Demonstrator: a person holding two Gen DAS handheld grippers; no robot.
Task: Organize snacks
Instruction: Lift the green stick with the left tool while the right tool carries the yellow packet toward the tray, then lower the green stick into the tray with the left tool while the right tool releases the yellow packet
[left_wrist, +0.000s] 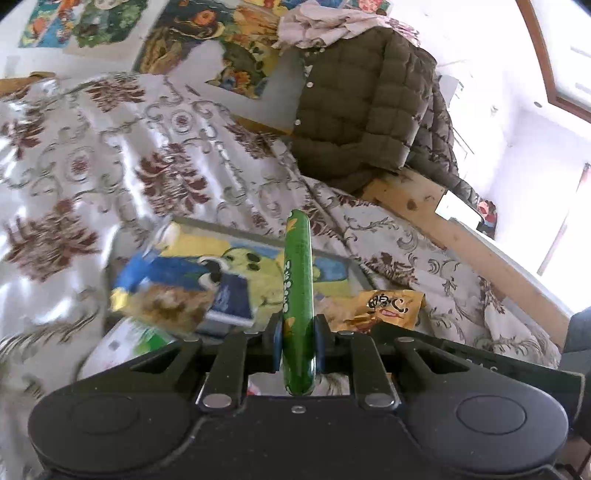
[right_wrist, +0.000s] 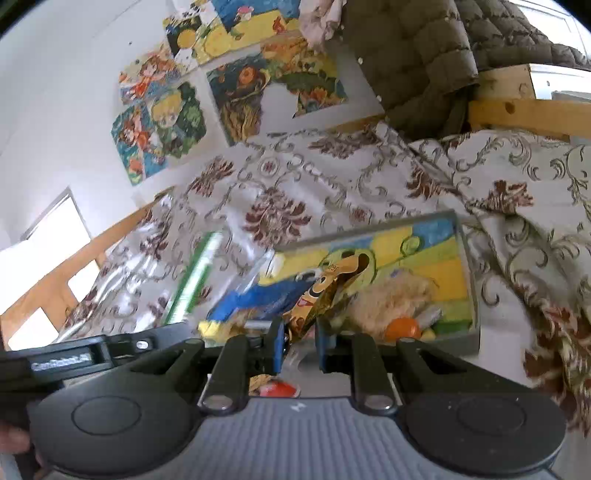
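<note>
Green-wrapped and slim, the sausage stick (left_wrist: 297, 295) stands clamped between the nearly closed jaws of the left gripper (left_wrist: 298, 341), its length running forward past them. Beyond it lies a picture-printed tray (left_wrist: 334, 267). The right gripper (right_wrist: 299, 345), jaws nearly together, pinches an orange snack packet (right_wrist: 325, 291) above that tray.
</note>
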